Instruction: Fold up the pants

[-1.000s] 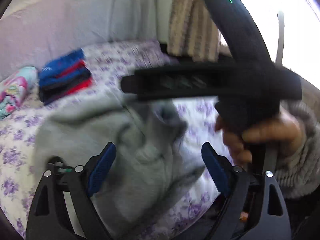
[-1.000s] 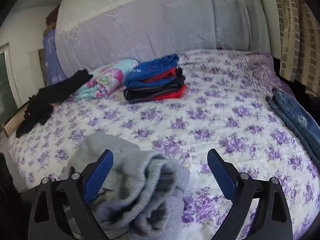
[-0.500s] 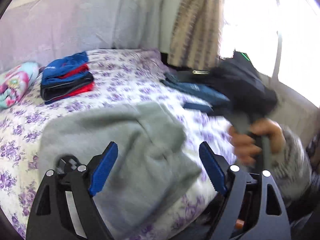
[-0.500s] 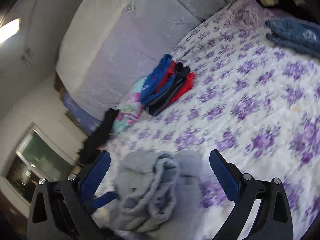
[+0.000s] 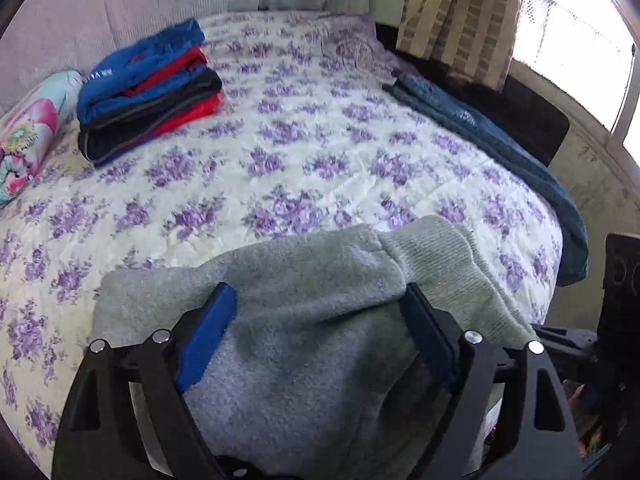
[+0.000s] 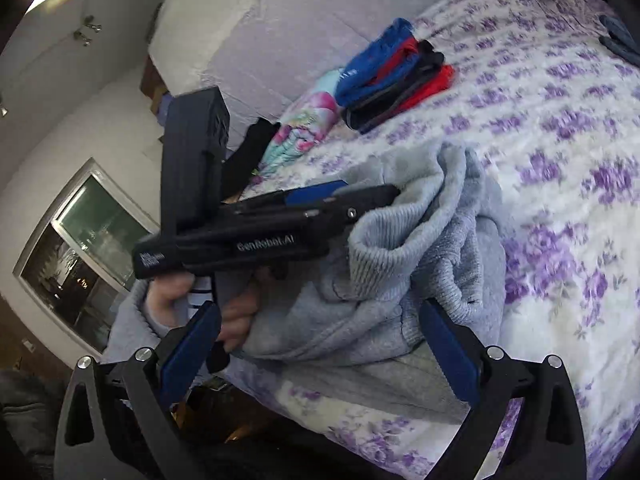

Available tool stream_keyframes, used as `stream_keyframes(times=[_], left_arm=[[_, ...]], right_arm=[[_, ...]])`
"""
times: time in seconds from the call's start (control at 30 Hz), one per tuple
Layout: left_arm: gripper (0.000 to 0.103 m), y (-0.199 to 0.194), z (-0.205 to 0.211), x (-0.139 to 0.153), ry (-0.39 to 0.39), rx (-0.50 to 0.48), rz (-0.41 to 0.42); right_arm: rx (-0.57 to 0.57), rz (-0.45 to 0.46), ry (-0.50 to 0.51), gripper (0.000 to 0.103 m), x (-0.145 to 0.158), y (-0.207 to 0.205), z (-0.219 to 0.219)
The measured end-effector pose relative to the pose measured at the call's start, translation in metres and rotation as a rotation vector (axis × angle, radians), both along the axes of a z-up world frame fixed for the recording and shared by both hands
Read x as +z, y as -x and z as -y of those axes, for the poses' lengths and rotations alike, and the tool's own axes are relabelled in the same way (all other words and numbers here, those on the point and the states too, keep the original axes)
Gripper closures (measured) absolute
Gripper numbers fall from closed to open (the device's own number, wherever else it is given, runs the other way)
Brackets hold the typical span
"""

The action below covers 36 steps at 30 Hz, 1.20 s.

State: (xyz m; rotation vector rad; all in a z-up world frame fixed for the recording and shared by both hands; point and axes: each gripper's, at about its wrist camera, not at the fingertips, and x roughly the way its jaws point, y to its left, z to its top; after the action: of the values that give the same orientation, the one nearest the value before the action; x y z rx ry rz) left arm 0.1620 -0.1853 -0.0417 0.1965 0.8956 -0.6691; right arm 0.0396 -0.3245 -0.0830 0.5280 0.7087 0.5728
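Grey pants lay bunched at the near edge of the floral bedspread; left gripper hovered right over them, jaws spread wide, blue pads either side of the fabric, nothing clamped; right gripper was also spread apart, empty, above the crumpled ribbed cuff; from the right wrist view the left gripper reached in sideways against the pants; folded stack of clothes sat well apart near the headboard; jeans along the bed's right edge.
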Motion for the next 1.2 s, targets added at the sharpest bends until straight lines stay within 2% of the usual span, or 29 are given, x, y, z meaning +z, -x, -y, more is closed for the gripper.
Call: stream_keyframes(times=[0.13,0.2,0.27,0.33,0.37,0.43,0.47,0.53,0.6,0.7,0.77,0.9,0.93,0.97,1.03,1.13,1.2], left_arm=[[0.016,-0.001,0.002,-0.001,0.004,-0.010,-0.009],[0.017,0.003,-0.009,0.004,0.052,0.008,-0.004],[0.018,0.013,-0.022,0.014,0.111,0.019,-0.001],[0.018,0.029,-0.026,0.022,0.144,-0.022,0.026],[0.018,0.035,-0.025,0.025,0.150,-0.046,0.044],[0.018,0.046,-0.018,0.025,0.149,-0.098,0.050],[0.018,0.049,-0.015,0.023,0.139,-0.101,0.054],[0.017,0.058,-0.010,0.019,0.115,-0.092,0.084],[0.017,0.066,-0.008,0.020,0.102,-0.080,0.114],[0.020,0.080,-0.009,0.031,0.131,-0.069,0.156],[0.019,0.088,-0.005,0.036,0.136,-0.079,0.166],[0.019,0.097,0.020,0.002,0.076,-0.169,0.036],[0.018,0.101,0.029,-0.013,0.019,-0.173,0.048],[0.017,0.107,0.034,-0.023,-0.014,-0.169,0.100],[0.014,0.118,0.041,-0.031,-0.046,-0.174,0.171],[0.013,0.114,0.037,-0.027,-0.005,-0.163,0.146],[0.013,0.109,0.027,-0.019,0.060,-0.144,0.109]], right_arm=[[0.028,0.028,0.103,0.004,-0.004,0.010,-0.009],[0.051,0.046,0.064,0.004,0.007,0.021,-0.003],[0.045,0.104,-0.067,0.004,0.022,0.037,0.024],[-0.015,0.097,-0.196,0.004,0.026,0.033,0.062],[-0.042,0.055,-0.312,0.004,0.021,0.024,0.084],[-0.020,-0.033,-0.524,0.004,0.005,0.001,0.108],[0.001,-0.072,-0.588,0.004,-0.005,-0.011,0.112],[0.004,-0.138,-0.586,0.004,-0.017,-0.030,0.107],[0.013,-0.163,-0.596,0.004,-0.022,-0.043,0.101],[0.033,-0.209,-0.562,0.004,-0.028,-0.064,0.090],[0.015,-0.231,-0.580,0.004,-0.034,-0.066,0.086],[0.006,-0.257,-0.606,0.003,-0.039,-0.086,0.086],[-0.007,-0.260,-0.592,0.003,-0.039,-0.090,0.086],[-0.021,-0.263,-0.583,0.003,-0.040,-0.095,0.086],[-0.044,-0.276,-0.595,0.003,-0.048,-0.106,0.088],[-0.081,-0.280,-0.642,0.003,-0.051,-0.108,0.093],[-0.120,-0.242,-0.609,0.004,-0.042,-0.101,0.097]])
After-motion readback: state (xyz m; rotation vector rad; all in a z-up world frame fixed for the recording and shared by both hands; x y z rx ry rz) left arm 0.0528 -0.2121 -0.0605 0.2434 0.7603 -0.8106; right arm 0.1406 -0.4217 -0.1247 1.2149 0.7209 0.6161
